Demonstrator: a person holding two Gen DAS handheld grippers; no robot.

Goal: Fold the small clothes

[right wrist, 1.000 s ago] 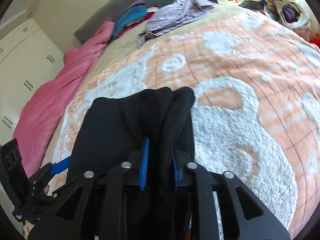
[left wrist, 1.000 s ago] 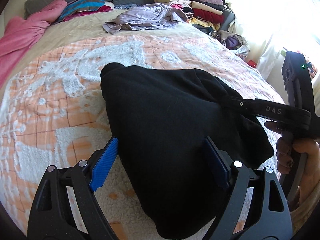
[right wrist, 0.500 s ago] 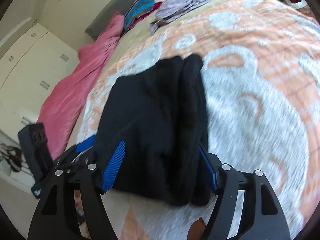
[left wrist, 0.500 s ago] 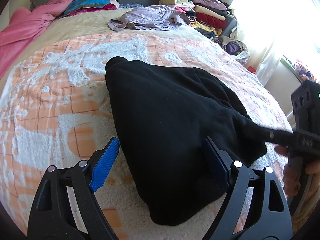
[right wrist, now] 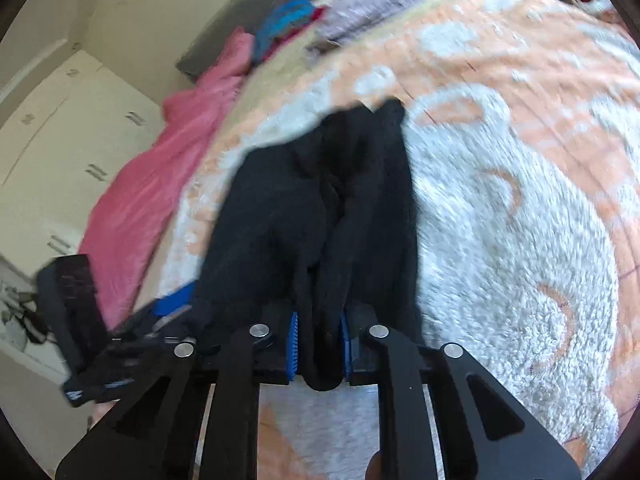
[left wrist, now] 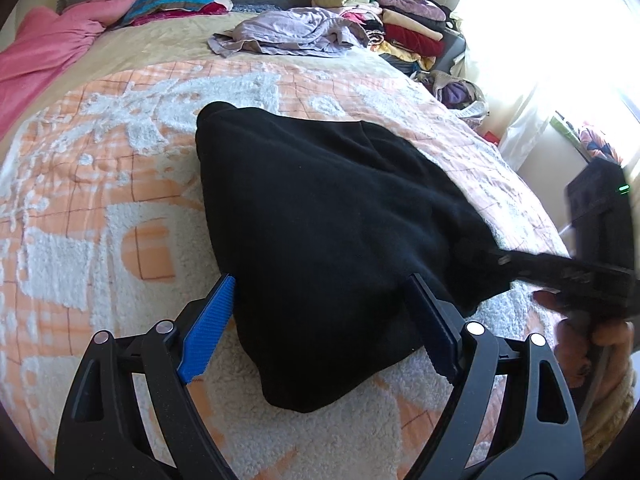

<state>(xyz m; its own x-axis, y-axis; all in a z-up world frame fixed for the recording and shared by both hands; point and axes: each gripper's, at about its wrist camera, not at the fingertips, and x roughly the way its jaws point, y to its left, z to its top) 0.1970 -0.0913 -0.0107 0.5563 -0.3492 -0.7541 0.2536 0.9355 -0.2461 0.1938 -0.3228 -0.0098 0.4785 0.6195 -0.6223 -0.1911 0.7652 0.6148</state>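
Two claws | right claw [right wrist: 318, 344] pinching black garment [right wrist: 320, 208] | left claw [left wrist: 320, 320] gaping, straddling it

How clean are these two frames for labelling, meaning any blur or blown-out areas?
Left wrist view: sharp on the black garment and the open left gripper, but the window at upper right is blown out white. Right wrist view: motion-blurred throughout, smearing the blanket; the right gripper pinching the garment remains readable.
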